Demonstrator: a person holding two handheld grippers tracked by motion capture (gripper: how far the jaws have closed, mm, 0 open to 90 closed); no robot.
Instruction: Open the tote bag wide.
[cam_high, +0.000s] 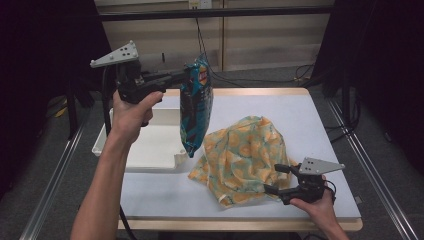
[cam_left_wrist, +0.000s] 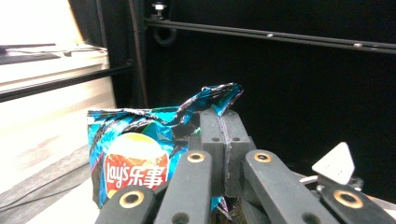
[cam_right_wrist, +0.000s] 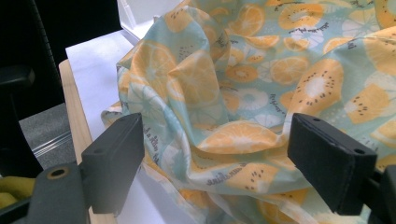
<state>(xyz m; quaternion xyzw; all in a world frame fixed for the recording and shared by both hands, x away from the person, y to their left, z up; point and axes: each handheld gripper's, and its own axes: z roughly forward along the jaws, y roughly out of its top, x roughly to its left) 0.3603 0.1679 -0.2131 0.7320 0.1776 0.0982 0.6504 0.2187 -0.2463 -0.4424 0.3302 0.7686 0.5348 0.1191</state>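
A blue Lay's chip bag (cam_high: 196, 107) hangs in the air above the table's middle, over the right edge of the white tray (cam_high: 150, 150). My left gripper (cam_high: 186, 75) is shut on the bag's crumpled top edge, and in the left gripper view the closed jaws pinch the chip bag (cam_left_wrist: 135, 158) near its top corner. A fruit-print cloth bag (cam_high: 245, 157) in orange and teal lies crumpled on the table to the right. My right gripper (cam_high: 275, 179) stands open at the cloth bag's near right edge, with the cloth bag (cam_right_wrist: 233, 93) bulging between the wide-apart fingers (cam_right_wrist: 114, 161).
The white tabletop (cam_high: 160, 195) has a wooden front edge. The shallow white tray sits at the left side. Black metal frame bars (cam_high: 215, 12) run across the back, with cables hanging behind the table.
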